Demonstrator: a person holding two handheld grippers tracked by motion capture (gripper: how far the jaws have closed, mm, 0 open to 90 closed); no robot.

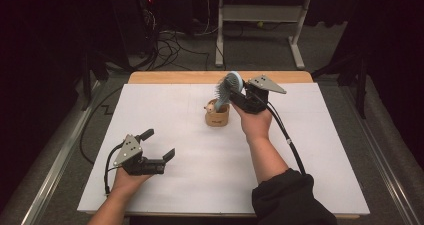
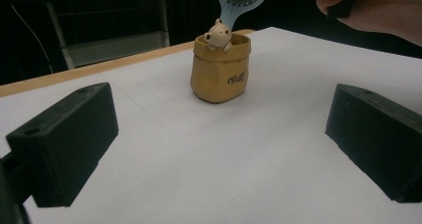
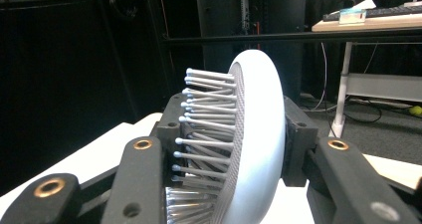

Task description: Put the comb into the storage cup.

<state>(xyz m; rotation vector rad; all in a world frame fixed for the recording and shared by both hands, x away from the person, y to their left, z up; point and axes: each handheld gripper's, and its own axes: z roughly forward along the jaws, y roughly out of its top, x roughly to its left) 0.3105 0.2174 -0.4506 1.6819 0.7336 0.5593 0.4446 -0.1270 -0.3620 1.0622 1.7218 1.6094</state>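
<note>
My right gripper point(image 1: 239, 96) is clamping pale blue hairbrush point(image 1: 229, 86) by its head; in right gripper view one pad is pressing on bristles, other on smooth back point(image 3: 256, 134); brush is tilting, handle pointing down into tan pouch-shaped holder point(image 1: 217, 116); holder is standing upright on white table point(image 1: 200, 185), near far middle; small animal figure point(image 2: 218, 34) is peeking over its rim; my left gripper point(image 1: 159, 145) is hovering near front left, jaws spread wide, gripping nothing, facing holder, well apart from it.
</note>
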